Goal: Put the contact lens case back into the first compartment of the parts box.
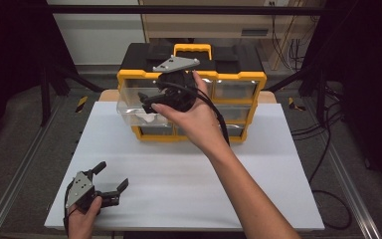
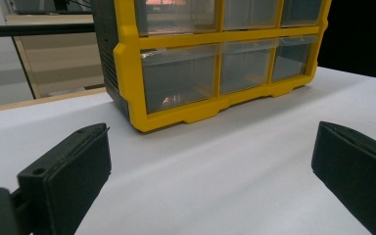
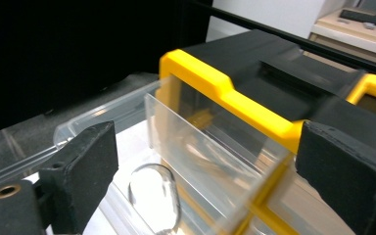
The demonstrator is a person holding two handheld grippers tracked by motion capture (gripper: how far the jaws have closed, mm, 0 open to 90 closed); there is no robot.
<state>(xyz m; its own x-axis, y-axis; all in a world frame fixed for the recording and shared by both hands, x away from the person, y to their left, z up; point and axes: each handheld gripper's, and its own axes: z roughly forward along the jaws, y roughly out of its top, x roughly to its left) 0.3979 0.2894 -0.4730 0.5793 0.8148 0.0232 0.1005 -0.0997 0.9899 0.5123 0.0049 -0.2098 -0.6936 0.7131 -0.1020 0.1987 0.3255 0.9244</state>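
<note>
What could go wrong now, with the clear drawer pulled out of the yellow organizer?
1. The clear drawer juts far out of the yellow organizer; it might tip or slide free.
2. The right tool, open over the drawer, might bump the white object inside.
3. The left tool rests far away, so it cannot steady anything.

Glossy yellow plastic organizer frame [image 1: 191,77], matt black top; clear glossy plastic drawer [image 3: 142,147]; matt white tabletop [image 1: 179,174]; matt black gripper pads [image 2: 73,166].
</note>
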